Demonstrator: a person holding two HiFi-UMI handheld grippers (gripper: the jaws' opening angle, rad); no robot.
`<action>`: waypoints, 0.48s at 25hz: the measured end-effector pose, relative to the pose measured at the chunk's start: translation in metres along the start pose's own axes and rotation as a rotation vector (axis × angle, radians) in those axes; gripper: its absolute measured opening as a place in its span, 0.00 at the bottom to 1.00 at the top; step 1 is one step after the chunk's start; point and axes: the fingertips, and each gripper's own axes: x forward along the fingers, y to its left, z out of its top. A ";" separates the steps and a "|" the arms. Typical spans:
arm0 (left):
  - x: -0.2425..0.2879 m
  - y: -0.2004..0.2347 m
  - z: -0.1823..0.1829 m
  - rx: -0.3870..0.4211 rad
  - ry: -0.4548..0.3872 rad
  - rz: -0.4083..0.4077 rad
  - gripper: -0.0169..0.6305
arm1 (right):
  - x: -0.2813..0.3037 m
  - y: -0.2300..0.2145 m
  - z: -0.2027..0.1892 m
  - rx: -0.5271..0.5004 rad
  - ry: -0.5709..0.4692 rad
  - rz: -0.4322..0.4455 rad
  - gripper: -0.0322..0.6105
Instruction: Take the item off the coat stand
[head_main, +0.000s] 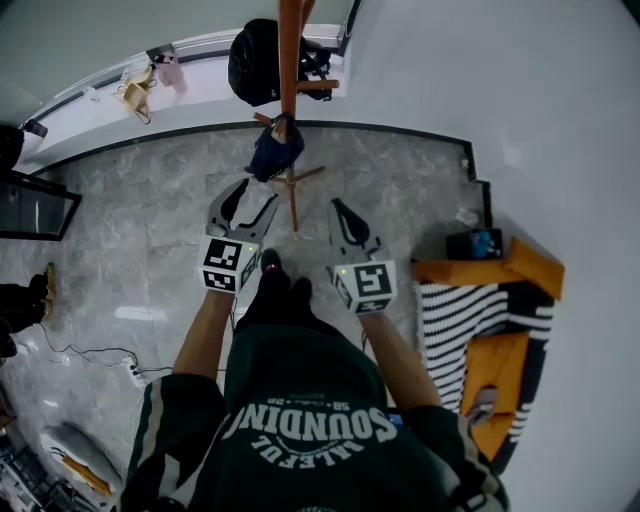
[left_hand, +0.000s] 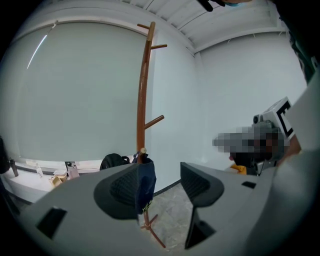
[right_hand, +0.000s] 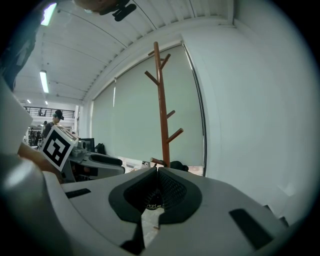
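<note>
Varnished wooden coat stand (head_main: 290, 60), cloth item (head_main: 275, 150), glossy stone floor (head_main: 150, 230).

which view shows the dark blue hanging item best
The head view: the dark blue fabric item hangs unobstructed on the brown wooden coat stand. The left gripper view hides half behind a jaw; the right gripper view shows only a sliver.

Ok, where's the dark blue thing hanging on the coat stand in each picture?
Head view: top middle, the dark blue thing.
Left gripper view: bottom middle, a bit left.
Right gripper view: bottom middle, just a sliver behind the shut right claw.
Shared landmark: the brown wooden pole.
</note>
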 end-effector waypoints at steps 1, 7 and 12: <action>0.002 0.001 -0.002 -0.002 0.002 0.002 0.40 | 0.001 0.001 0.001 0.001 -0.002 0.003 0.05; 0.015 0.010 -0.005 -0.008 -0.001 0.026 0.40 | 0.003 0.003 -0.002 -0.011 0.010 0.004 0.05; 0.031 0.016 -0.013 0.002 0.036 0.039 0.40 | 0.003 0.001 -0.002 0.005 0.023 0.000 0.05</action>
